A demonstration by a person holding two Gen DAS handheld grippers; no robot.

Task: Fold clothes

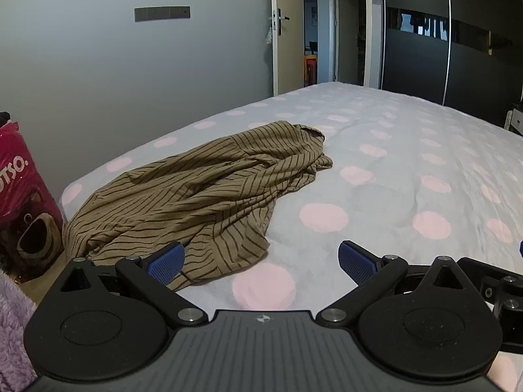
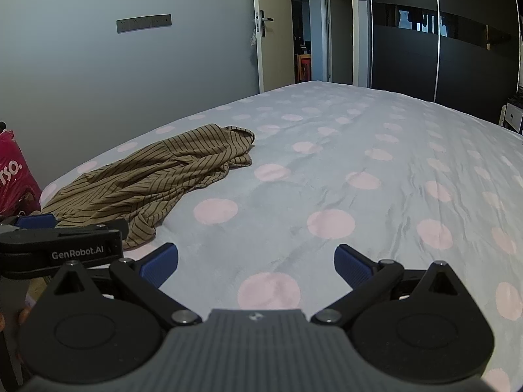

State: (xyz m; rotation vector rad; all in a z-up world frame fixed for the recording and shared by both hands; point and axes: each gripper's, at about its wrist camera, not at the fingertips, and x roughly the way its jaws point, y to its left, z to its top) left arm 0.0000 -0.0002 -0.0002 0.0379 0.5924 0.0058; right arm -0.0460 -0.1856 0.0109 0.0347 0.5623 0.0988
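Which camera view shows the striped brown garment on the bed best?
The left wrist view shows the striped brown garment best: it lies close, large and crumpled, just ahead of the open left gripper. The right wrist view shows the same garment smaller, off to the left, its near edge partly hidden behind the other gripper's body.

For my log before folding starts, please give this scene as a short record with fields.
garment: brown striped shirt, crumpled, unfolded
surface: bed cover with pink dots
garment position: near the bed's left edge
left gripper: open, empty, its left finger over the shirt hem
right gripper: open, empty, over bare cover
beside bed: pink bag
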